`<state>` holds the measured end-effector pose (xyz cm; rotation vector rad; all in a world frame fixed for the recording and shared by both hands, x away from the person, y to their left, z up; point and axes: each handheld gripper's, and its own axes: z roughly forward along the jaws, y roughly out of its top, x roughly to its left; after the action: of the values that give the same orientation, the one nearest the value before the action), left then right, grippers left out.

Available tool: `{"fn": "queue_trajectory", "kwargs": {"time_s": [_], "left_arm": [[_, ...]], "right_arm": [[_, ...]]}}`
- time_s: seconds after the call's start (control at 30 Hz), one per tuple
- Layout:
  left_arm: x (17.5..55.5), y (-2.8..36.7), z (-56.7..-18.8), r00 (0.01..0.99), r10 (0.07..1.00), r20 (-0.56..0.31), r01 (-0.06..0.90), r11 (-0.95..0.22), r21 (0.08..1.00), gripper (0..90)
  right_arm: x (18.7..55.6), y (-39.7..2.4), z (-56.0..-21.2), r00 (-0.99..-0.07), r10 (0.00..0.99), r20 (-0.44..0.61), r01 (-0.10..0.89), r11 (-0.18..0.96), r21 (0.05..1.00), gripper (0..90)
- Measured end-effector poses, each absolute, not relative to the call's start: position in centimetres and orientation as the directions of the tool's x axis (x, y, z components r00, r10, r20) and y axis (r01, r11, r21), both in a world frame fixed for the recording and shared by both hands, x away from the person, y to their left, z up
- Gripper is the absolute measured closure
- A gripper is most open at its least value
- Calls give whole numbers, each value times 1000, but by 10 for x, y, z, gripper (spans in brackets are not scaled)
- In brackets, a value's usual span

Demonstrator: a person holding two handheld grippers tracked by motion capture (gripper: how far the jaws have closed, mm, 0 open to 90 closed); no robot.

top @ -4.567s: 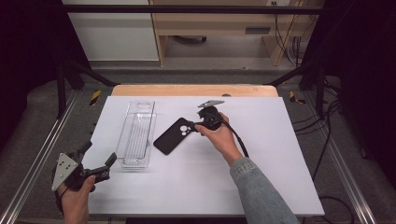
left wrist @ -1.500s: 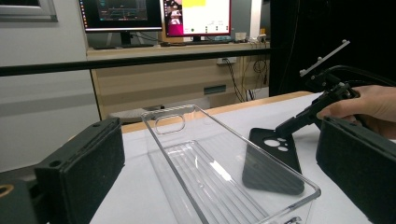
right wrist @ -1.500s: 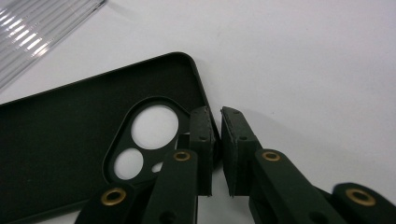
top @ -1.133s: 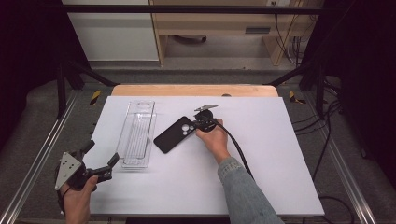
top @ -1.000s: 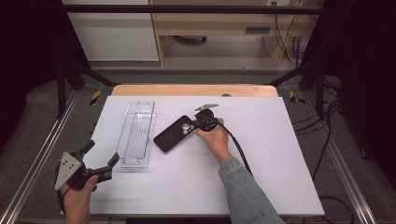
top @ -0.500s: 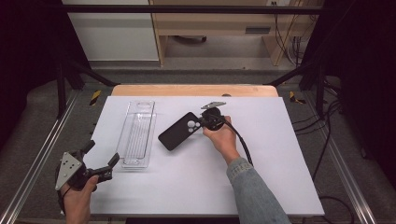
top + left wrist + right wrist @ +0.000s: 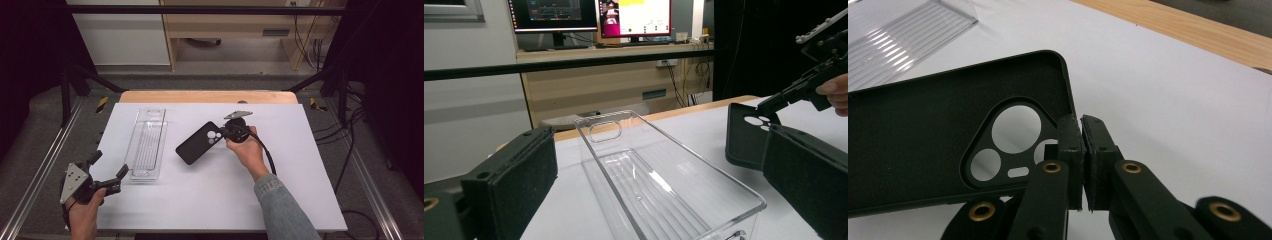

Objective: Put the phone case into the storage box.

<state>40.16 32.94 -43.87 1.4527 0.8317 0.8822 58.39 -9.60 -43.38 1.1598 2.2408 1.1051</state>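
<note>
Where pinched by right gripper (image 7: 1082,125), wall of dark green soft phone case (image 7: 923,130) hidden; left gripper (image 7: 659,185) wide open, empty, jaws cropped.

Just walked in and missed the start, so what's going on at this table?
A person works with two hand-held grippers at a white table. The right gripper is shut on the edge of a black phone case, near its camera cutout, and holds it above the table. The left gripper waits open at the near end of a clear plastic tray, which is empty. The case is beside the tray, not in it.
</note>
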Motion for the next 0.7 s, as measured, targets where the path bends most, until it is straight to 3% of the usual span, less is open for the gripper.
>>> {"fn": "queue_trajectory", "kwargs": {"time_s": [0.7], "left_arm": [[398, 307, -418, 516, 857, 21, 64, -63, 996, 20]], "right_arm": [[552, -121, -399, -657, 751, -71, 403, 428, 809, 882]]}}
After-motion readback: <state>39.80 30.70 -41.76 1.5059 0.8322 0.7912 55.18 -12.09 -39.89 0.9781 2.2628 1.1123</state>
